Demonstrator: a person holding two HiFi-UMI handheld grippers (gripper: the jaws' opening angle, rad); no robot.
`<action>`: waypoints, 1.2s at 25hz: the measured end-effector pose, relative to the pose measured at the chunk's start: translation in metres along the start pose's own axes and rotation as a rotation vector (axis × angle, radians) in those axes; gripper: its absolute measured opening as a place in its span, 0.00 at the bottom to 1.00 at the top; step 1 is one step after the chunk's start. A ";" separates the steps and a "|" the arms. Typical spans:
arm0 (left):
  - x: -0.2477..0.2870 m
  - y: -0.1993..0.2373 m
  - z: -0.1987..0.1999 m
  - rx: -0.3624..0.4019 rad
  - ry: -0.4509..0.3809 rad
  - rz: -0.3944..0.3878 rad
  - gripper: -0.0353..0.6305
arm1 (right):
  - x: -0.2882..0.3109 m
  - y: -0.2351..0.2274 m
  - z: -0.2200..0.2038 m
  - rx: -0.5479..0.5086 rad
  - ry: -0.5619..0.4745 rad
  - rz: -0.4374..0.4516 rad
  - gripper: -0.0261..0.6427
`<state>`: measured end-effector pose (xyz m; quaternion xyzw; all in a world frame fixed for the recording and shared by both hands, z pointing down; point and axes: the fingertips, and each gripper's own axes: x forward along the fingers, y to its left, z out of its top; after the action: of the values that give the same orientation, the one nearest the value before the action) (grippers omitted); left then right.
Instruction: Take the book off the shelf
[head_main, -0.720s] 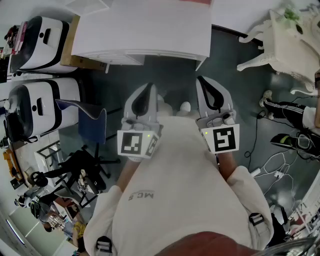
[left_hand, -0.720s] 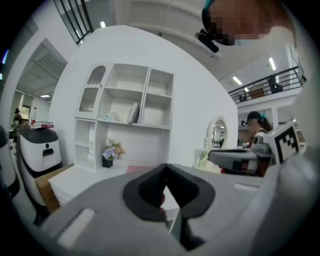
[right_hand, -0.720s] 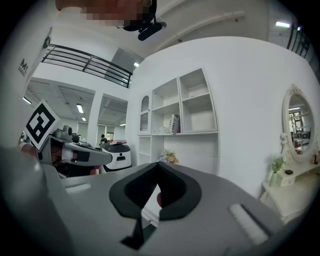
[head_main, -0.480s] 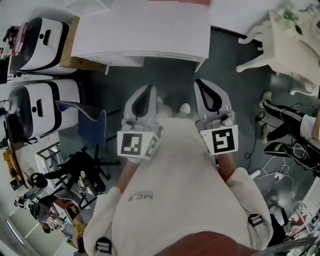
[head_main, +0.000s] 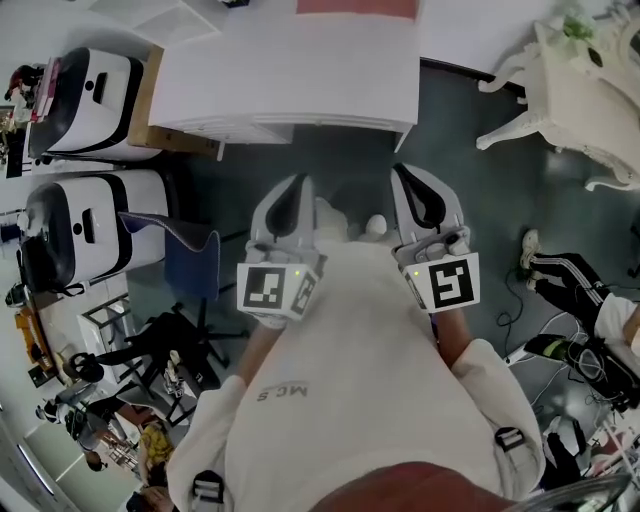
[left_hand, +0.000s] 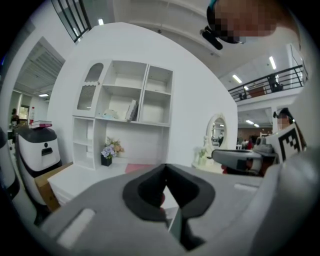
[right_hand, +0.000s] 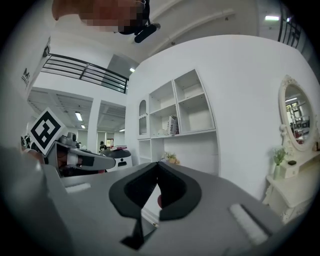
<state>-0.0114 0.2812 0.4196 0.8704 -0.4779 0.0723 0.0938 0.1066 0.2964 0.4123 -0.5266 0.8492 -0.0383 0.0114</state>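
The book (left_hand: 131, 110) leans upright in a middle compartment of the white shelf unit (left_hand: 150, 122), which stands some way ahead of both grippers. It also shows as a pale book (right_hand: 173, 125) on the shelf unit (right_hand: 195, 132) in the right gripper view. In the head view only the shelf unit's white top (head_main: 290, 75) shows. My left gripper (head_main: 300, 182) and right gripper (head_main: 400, 170) are held side by side in front of my chest. Both point toward the shelf. The left gripper (left_hand: 165, 166) is shut and empty, and so is the right gripper (right_hand: 158, 164).
A small pot of flowers (left_hand: 107, 150) and a pink mat (left_hand: 140, 167) sit on the lower desk surface. Two white machines (head_main: 80, 225) and a blue chair (head_main: 190, 265) stand at the left. A white dressing table (head_main: 580, 80) with an oval mirror (right_hand: 297, 120) stands at the right. A person's legs (head_main: 570, 280) and cables lie on the floor.
The head view has shifted slightly, so the shelf top sits a little lower in frame. Both grippers keep the same pose and stay shut.
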 end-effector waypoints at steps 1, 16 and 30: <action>0.000 0.005 -0.002 -0.017 0.007 0.004 0.05 | 0.003 0.002 -0.002 0.000 0.007 0.007 0.03; 0.088 0.171 0.017 -0.009 0.056 0.061 0.05 | 0.177 0.005 -0.002 -0.067 0.051 0.049 0.03; 0.191 0.307 0.121 0.032 -0.047 -0.081 0.05 | 0.380 0.015 0.043 -0.061 0.012 -0.032 0.03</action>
<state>-0.1646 -0.0650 0.3717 0.8919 -0.4430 0.0554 0.0714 -0.0733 -0.0395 0.3768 -0.5398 0.8416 -0.0158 -0.0105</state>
